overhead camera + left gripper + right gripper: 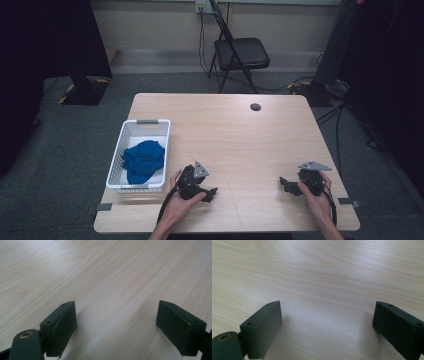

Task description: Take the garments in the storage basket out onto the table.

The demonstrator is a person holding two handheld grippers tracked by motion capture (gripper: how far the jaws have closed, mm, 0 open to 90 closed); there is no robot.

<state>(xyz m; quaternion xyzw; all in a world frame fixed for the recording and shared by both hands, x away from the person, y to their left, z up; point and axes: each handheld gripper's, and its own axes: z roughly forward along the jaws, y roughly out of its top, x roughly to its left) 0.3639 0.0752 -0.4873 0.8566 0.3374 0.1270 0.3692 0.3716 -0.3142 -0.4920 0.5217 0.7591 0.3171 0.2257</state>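
Blue crumpled cloth (143,160) lies inside the white plastic basket (146,127) with holes in its sides, and that basket sits on the left part of the pale wooden worktop (240,135). The cloth is all the way in the basket, so it looks like the putting-away job is done, or the cloth has not been taken out yet; the pictures cannot tell which. The left gripper (210,194) rests low on the worktop just to the right of the basket, near its front corner. Its black fingers (60,325) are spread wide with nothing but bare wood between them. The right gripper (283,184) is well apart from the basket, far over on the other side of the worktop, and its fingers (262,327) are spread wide too, with nothing in them. A small dark round spot (255,106) sits on the worktop far behind the basket and off to the right. A black folding chair (239,52) stands on the grey floor beyond the worktop. Nothing stands between the left gripper and the basket, so reaching the cloth should be easy.
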